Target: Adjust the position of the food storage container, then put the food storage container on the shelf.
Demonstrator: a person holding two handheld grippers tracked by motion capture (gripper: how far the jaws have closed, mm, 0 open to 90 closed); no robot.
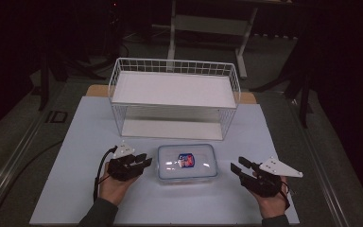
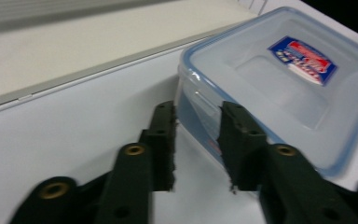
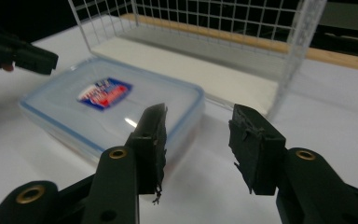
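A pale blue-white table mat covers the work surface, seen from above in a dim room. At its far side stands a white wire shelf rack, a two-level frame with a solid white upper board and a white lower board, open toward the person. In the right gripper view the rack's wire grid rises behind everything else.

Just in front of the rack, near the middle of the mat, lies a clear plastic food container with a blue-trimmed snap-on lid and a small red and blue label on top. It sits flat on the mat with its lid on, between the two grippers.

The left gripper, held in the person's left hand, sits just beside the container's left end. In the left gripper view its two black jaws are parted, with the container's side latch showing in the gap; whether the pads touch it cannot be told.

The right gripper, held in the right hand, rests near the container's right end but apart from it. In the right gripper view its jaws stand spread wide with nothing between them, the container lying to their left.
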